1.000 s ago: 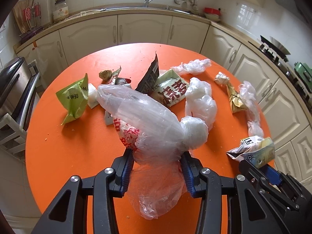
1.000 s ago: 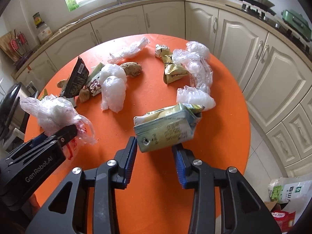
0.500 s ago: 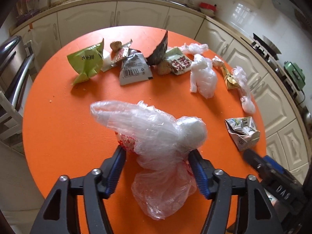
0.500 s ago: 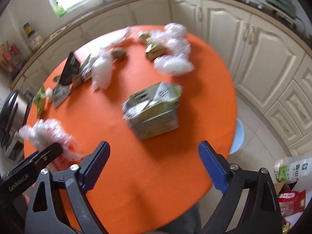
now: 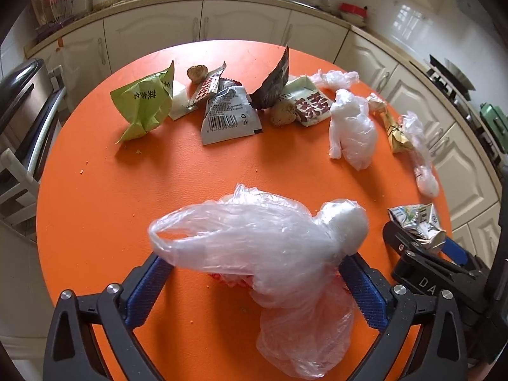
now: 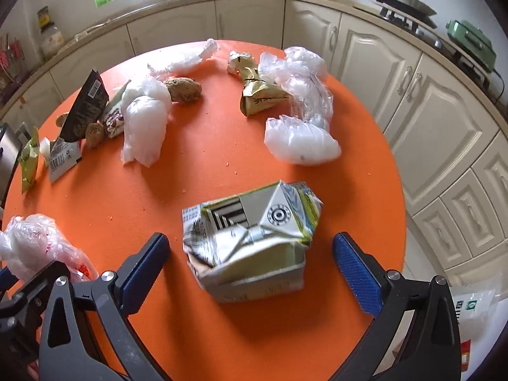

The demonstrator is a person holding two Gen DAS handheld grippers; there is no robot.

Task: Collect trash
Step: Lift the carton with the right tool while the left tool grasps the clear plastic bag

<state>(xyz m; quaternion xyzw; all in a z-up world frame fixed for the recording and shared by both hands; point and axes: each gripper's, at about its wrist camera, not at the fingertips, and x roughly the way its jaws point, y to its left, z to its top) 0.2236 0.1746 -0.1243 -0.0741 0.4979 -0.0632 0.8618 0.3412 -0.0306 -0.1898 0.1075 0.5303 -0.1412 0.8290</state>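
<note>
Orange table (image 6: pixel 222 165): crushed carton (image 6: pixel 250 241) lies between wide-apart right jaws, untouched.

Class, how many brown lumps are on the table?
3: first lump right of the white bag, second lump beside the dark wrapper, third lump left of that wrapper. Others may be hidden.

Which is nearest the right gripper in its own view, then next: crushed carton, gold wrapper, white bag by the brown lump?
1. Crushed carton, between the open fingers of the right gripper.
2. White bag, upper left.
3. Gold wrapper, upper right, slightly farther.
</note>
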